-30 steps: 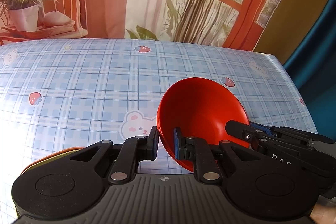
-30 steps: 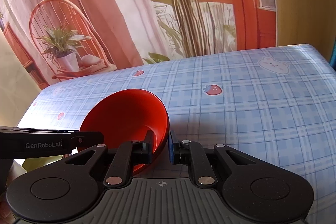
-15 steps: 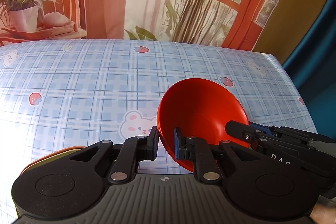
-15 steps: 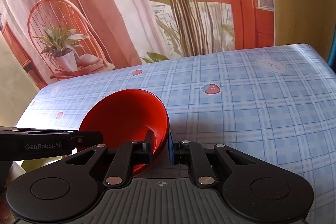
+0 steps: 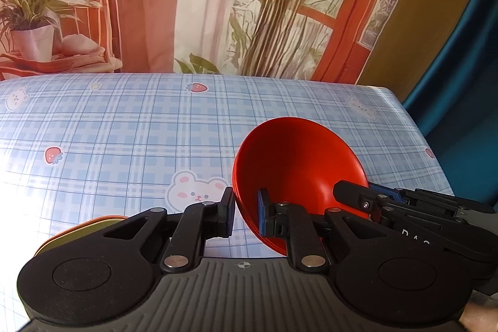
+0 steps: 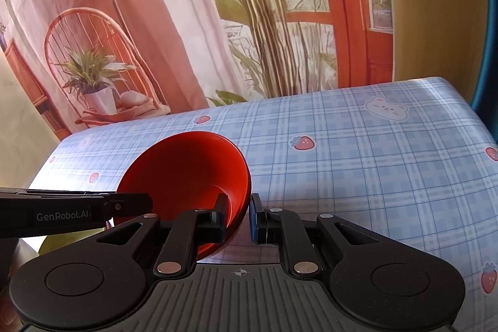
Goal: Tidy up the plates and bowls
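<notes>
A red bowl (image 5: 298, 164) hangs tilted above the blue checked tablecloth (image 5: 124, 139), held by both grippers on opposite sides of its rim. My left gripper (image 5: 246, 215) is shut on the bowl's near-left rim, one pad inside the bowl and one outside. The right gripper (image 6: 238, 217) is shut on the bowl (image 6: 186, 170) at its right rim in the same way. Each gripper shows in the other's view: the right one (image 5: 367, 198) at the bowl's right edge, the left one (image 6: 124, 201) reaching in from the left.
A stack of flat dishes, orange over yellow-green (image 5: 81, 231), lies at the table's near left, mostly hidden behind my left gripper; a yellow-green edge (image 6: 53, 245) shows under the left gripper. A printed backdrop hangs behind the table. The tablecloth (image 6: 373, 170) stretches to the right.
</notes>
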Demonstrator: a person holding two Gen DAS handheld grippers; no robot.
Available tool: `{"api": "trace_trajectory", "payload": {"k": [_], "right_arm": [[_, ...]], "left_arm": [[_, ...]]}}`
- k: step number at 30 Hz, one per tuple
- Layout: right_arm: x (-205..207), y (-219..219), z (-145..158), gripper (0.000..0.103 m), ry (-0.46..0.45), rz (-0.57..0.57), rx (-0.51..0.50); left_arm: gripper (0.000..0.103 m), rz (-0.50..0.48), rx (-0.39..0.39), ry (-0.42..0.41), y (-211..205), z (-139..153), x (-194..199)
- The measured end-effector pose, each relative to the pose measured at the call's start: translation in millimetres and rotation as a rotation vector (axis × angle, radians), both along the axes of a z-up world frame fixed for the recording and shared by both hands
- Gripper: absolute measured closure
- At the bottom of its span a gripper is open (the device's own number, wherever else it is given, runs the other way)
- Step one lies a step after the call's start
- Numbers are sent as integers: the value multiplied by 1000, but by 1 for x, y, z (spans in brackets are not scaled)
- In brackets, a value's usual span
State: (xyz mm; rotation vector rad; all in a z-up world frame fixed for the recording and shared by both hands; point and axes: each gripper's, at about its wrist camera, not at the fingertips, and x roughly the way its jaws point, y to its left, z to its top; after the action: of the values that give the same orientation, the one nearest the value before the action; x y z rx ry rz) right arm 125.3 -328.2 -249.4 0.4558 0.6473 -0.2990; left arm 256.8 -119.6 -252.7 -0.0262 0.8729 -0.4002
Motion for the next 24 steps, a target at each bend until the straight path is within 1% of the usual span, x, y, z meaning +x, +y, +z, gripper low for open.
{"api": "trace_trajectory", "payload": {"k": [13, 24], "right_arm": [[-17, 15, 28, 90, -27, -3, -38], [-21, 40, 50, 90, -56, 18, -60]], "left_arm": [[87, -10, -14, -66, 7, 27, -25], [87, 12, -21, -107, 26, 45, -47]]}}
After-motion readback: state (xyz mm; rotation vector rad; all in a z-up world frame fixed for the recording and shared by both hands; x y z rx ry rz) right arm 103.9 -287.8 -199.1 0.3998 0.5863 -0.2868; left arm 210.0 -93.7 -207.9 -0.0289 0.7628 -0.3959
